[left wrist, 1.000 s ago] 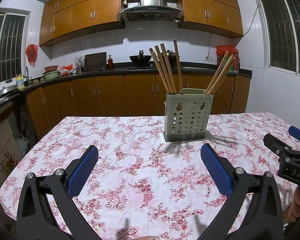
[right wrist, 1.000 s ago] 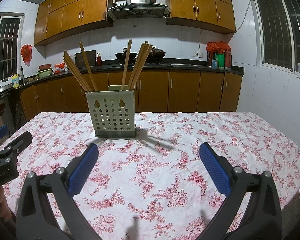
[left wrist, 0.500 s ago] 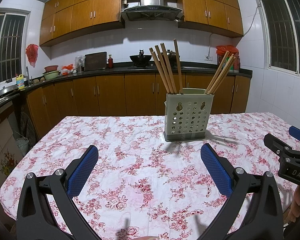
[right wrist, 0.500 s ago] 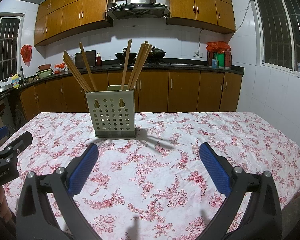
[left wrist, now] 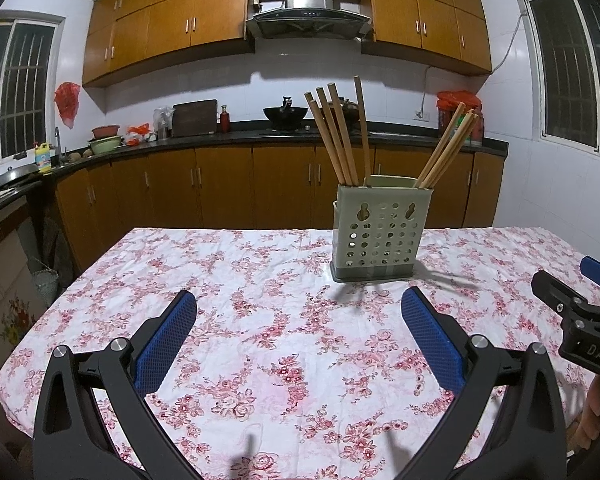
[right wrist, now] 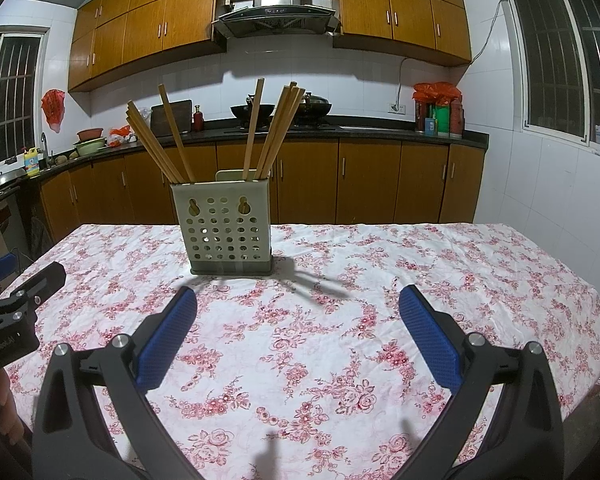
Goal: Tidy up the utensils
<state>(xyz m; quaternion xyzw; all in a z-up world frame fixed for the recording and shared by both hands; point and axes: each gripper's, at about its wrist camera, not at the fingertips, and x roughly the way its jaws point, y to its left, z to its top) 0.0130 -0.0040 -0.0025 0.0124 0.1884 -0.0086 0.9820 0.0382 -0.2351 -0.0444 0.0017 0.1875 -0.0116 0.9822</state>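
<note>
A pale green perforated utensil holder (left wrist: 380, 232) stands upright on the floral tablecloth, also in the right wrist view (right wrist: 228, 228). Several wooden chopsticks (left wrist: 340, 136) lean in its left side and several more (left wrist: 446, 148) in its right side; the right wrist view shows them too (right wrist: 156, 148). My left gripper (left wrist: 299, 304) is open and empty, short of the holder and to its left. My right gripper (right wrist: 298, 300) is open and empty, short of the holder and to its right. Each gripper's side shows at the other view's edge.
The table (left wrist: 260, 320) wears a white cloth with red flowers; its right edge (right wrist: 580, 292) drops off near the tiled wall. Wooden kitchen cabinets and a dark counter (left wrist: 220, 136) with pots run behind the table.
</note>
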